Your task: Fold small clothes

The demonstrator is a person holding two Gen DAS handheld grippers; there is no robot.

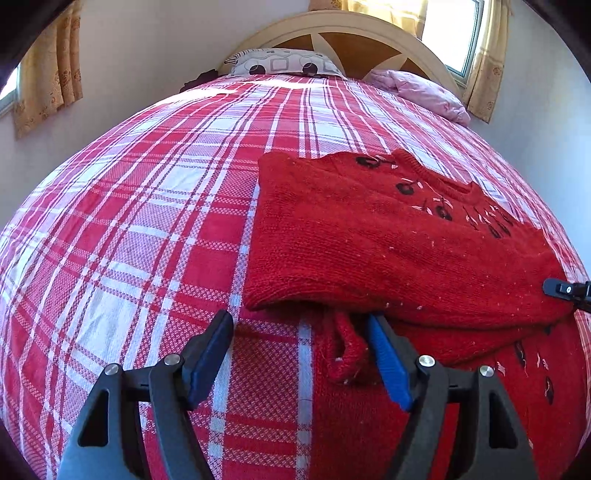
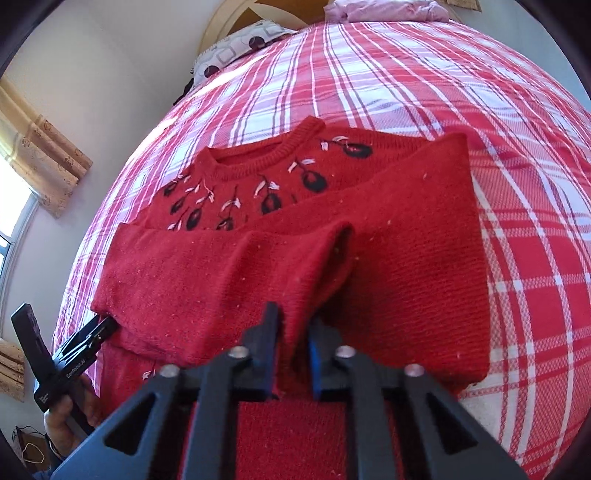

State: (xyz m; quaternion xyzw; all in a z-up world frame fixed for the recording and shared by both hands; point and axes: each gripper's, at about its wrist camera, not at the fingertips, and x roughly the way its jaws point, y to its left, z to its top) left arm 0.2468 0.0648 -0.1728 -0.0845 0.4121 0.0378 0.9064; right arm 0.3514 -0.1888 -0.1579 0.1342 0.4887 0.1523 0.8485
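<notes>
A small red knit sweater (image 1: 388,236) with black and white embroidery lies on the plaid bed, sleeves folded over its body. It also shows in the right wrist view (image 2: 258,266). My left gripper (image 1: 301,332) is open at the sweater's near left edge, its blue pad touching the knit by a loose cuff (image 1: 345,354). My right gripper (image 2: 293,328) is shut on a fold of the sweater. The right gripper's tip shows in the left wrist view (image 1: 565,291) at the sweater's right edge, and the left gripper shows in the right wrist view (image 2: 88,336).
The bed has a red and white plaid sheet (image 1: 155,206). A patterned pillow (image 1: 284,62) and a pink pillow (image 1: 424,92) lie by the wooden headboard (image 1: 369,40). Curtained windows (image 1: 458,33) flank the bed.
</notes>
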